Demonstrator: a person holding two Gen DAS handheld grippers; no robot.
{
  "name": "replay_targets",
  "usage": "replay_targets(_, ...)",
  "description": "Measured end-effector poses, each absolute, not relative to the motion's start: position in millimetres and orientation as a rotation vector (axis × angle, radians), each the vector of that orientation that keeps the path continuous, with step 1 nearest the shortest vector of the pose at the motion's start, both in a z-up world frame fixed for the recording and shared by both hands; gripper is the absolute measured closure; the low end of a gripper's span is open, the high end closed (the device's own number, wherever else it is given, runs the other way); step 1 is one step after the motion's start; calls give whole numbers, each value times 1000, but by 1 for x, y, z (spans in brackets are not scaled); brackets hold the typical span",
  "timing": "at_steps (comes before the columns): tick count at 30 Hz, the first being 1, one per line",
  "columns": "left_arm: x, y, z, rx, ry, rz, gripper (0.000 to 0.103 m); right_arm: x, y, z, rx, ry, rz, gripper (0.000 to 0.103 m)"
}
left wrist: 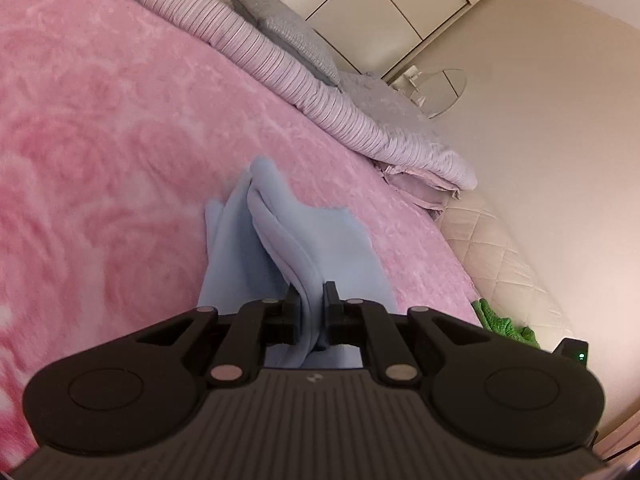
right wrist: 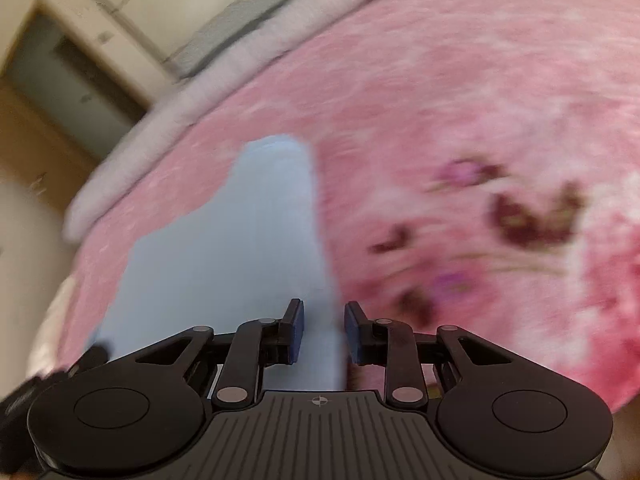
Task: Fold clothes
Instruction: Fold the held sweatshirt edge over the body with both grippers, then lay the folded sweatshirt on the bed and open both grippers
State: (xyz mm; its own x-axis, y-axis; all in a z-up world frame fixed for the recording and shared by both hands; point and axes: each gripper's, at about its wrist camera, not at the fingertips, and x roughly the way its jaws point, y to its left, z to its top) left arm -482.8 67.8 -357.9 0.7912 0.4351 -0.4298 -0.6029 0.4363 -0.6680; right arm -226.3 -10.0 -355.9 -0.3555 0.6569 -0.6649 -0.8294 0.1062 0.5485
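A: Garment [left wrist: 280, 240]?
B: Pale blue, soft, bunched in folds over the pink blanket [left wrist: 100, 120] on the bed. Left gripper [left wrist: 311, 312] jaws clamp it.
A: Right gripper [right wrist: 323, 332]?
B: Jaws slightly apart around cloth; grip unclear. No readable writing.

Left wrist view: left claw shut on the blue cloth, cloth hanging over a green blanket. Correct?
Not quite. The left claw is shut on the blue cloth, but the blanket under it is pink, not green. The left wrist view shows it; the only green there is a small item at the bed's edge.
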Motion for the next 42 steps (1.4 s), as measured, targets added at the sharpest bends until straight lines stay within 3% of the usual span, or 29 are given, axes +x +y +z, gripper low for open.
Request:
replay_targets(9,-491,74,-401,-1009,274,701,95,-264,-16,-358,-396,932,1631,76)
replay_targets(14,-490,71,-386,-949,317,749,88,-270,-16,-357,-466,825,1677,75)
replay_targets(18,-491,61,-353,-839,321,815,91,-267,-25,-349,-462,749,1713,75)
replay_targets(24,-473,49,-326,-717,397,807,91,-264,-11,-346,-533,787,1769,75)
replay_targets(31,-418,97,-320,-645,456,778,90,-243,56,-332,-486,771,1755,76)
replay_targets(38,-369,153,-356,-562,590,797,90,-242,107,-352,-419,811,1745,76)
replay_targets(40,-367,162,-372,-559,614,824,97,-251,113,-365,-449,810,1745,76)
replay_targets(42,-369,161,-372,-554,614,842,98,-262,114,-376,-488,761,1735,76)
